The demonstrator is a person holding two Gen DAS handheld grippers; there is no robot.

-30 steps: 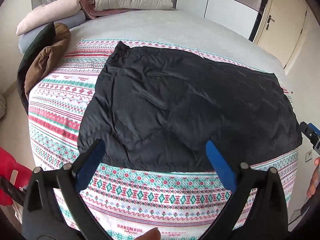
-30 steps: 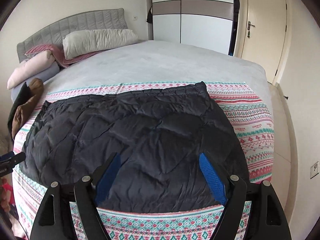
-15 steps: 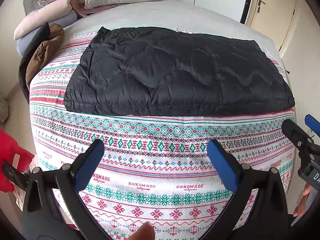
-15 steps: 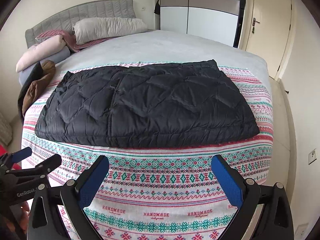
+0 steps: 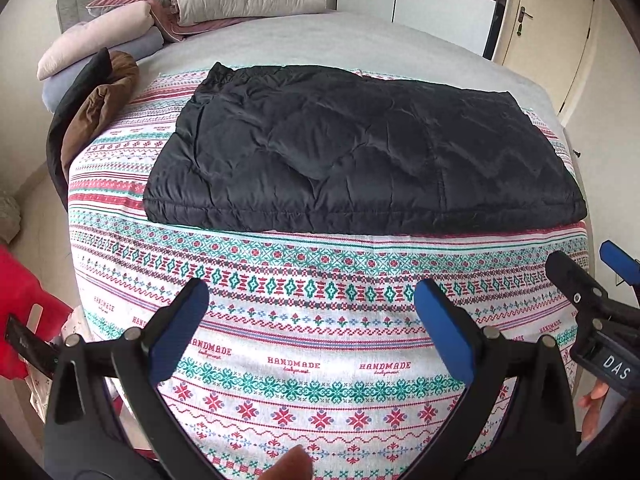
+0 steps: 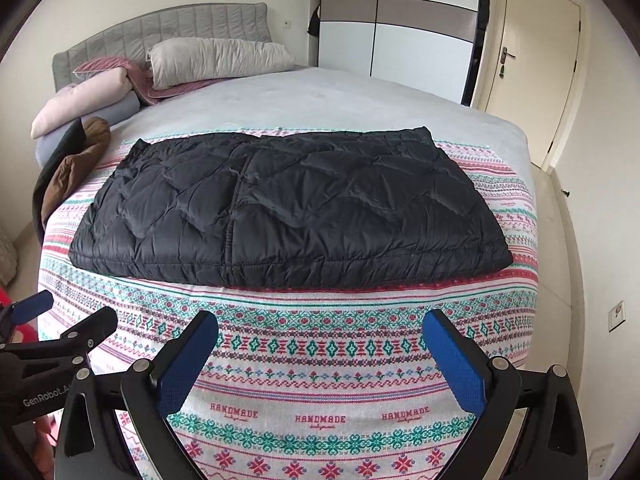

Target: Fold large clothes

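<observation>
1. Two claws, left claw (image 5: 311, 318) and right claw (image 6: 320, 350), gape wide and hold nothing.
2. The folded black coat (image 6: 292, 208) lies flat on the patterned blanket (image 6: 320, 344).
3. Puffy layers might spring open or slide.

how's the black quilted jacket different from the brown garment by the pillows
The black quilted jacket lies folded into a flat, neat rectangle; the brown garment is a loose, bunched heap. The jacket sits in the middle of the patterned cloth; the brown garment lies at the bed's side edge and hangs over it. The jacket looks shiny and stitched, the brown garment matte. Both lie on the bed, touched by neither gripper.
</observation>
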